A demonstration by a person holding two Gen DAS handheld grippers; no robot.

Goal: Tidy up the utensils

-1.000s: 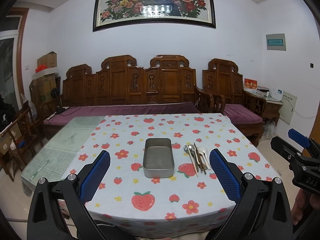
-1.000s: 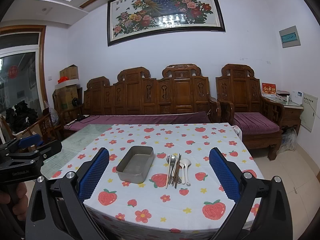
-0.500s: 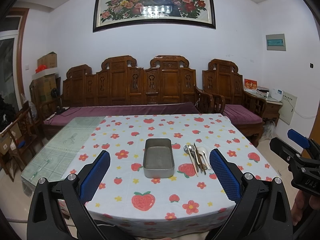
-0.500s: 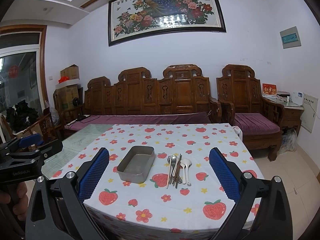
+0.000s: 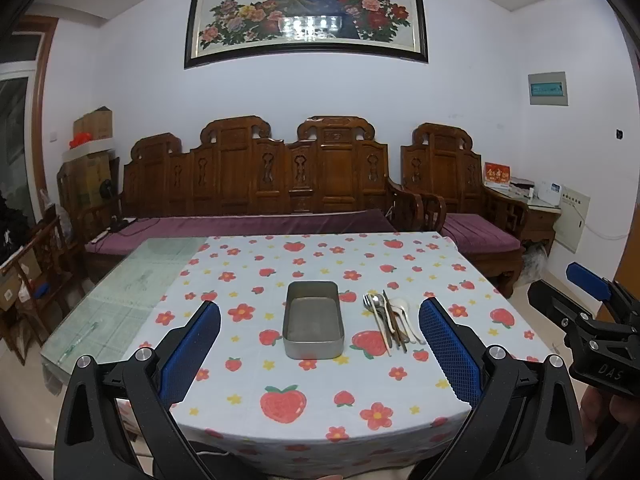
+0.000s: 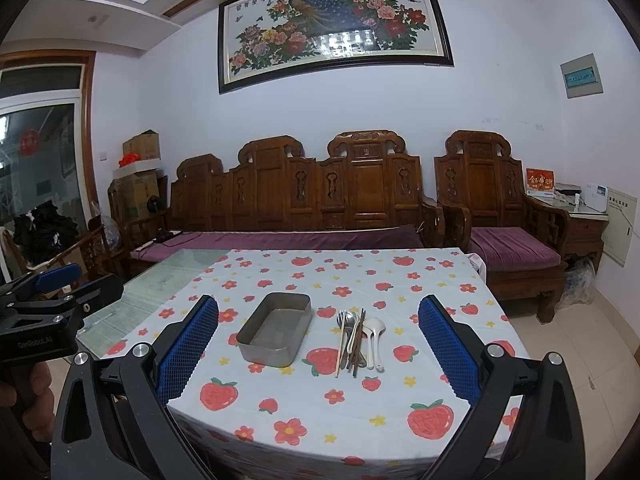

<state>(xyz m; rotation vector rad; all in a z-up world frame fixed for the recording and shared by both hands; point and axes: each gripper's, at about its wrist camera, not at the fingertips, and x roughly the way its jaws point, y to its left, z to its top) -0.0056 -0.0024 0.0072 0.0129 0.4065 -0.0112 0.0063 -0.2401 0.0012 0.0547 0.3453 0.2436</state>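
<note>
An empty rectangular metal tin (image 5: 313, 325) (image 6: 276, 329) sits mid-table on the strawberry-print cloth. To its right lies a bundle of utensils (image 5: 389, 320) (image 6: 357, 336): a fork, a metal spoon, brown chopsticks and a white spoon. My left gripper (image 5: 319, 354) hangs open before the table's near edge, well short of the tin, nothing between its blue pads. My right gripper (image 6: 318, 354) is open too, held back from the table with nothing in it. Each gripper shows at the edge of the other's view.
The tablecloth (image 5: 304, 380) covers the right part of a glass-topped table (image 5: 120, 300). A carved wooden sofa (image 5: 256, 188) with purple cushions stands behind it, an armchair (image 6: 500, 216) to the right. Boxes (image 6: 138, 176) are stacked at the far left.
Nothing has visibly moved apart from a very slight drift of both views; both grippers stay open and back from the table.
</note>
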